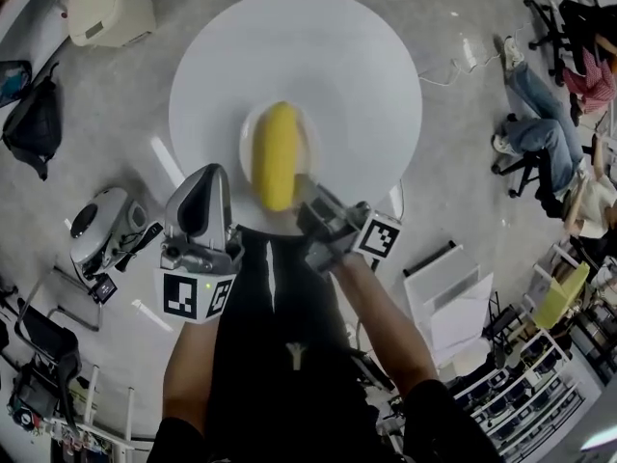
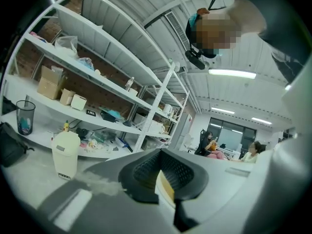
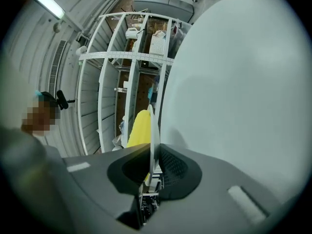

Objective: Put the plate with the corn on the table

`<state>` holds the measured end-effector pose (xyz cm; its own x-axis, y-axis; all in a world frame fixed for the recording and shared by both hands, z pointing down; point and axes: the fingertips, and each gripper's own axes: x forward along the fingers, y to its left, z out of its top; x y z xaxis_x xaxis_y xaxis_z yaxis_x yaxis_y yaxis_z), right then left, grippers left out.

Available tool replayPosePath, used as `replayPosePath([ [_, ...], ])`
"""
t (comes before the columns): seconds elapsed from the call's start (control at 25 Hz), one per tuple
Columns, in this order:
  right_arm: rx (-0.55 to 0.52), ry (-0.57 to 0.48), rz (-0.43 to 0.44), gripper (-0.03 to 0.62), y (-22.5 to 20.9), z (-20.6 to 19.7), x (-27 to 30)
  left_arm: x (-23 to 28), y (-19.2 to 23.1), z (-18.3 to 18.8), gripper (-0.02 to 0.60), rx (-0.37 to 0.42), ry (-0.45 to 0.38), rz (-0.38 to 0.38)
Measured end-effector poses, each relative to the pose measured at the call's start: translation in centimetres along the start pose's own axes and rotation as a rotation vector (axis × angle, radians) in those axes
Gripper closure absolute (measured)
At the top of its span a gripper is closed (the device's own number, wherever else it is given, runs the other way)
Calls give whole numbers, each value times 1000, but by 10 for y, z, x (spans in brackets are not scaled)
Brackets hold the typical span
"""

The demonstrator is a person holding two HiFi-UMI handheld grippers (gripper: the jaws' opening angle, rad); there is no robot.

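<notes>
A white plate (image 1: 248, 139) carrying a yellow cob of corn (image 1: 278, 154) hangs low over the middle of the round white table (image 1: 366, 75). My right gripper (image 1: 307, 199) is shut on the plate's near rim. In the right gripper view the rim (image 3: 154, 130) runs edge-on between the pads, with the corn (image 3: 139, 128) on one side and the table top (image 3: 234, 91) close on the other, shadowed. My left gripper (image 1: 204, 177) is off the table's near-left edge, shut and holding nothing. In its own view the left gripper (image 2: 163, 172) points up at shelving.
A cream bin (image 1: 106, 8) and a black bag (image 1: 34, 114) sit on the floor to the left. A grey appliance (image 1: 101, 225) stands near my left gripper. Seated people (image 1: 549, 133) are at the right, with white boards (image 1: 448, 297) and racks lower right.
</notes>
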<state>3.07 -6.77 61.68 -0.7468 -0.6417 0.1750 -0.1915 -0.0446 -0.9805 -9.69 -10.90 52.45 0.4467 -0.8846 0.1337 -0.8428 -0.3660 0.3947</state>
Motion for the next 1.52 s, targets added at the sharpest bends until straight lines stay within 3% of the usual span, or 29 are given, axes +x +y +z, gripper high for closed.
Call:
replayPosePath([
  [1.24, 51, -10, -168, 548, -49, 7, 17, 8, 6, -23, 578, -25, 10, 29],
  [1.52, 45, -25, -242, 553, -50, 9, 19, 4, 3, -21, 578, -32, 7, 32],
])
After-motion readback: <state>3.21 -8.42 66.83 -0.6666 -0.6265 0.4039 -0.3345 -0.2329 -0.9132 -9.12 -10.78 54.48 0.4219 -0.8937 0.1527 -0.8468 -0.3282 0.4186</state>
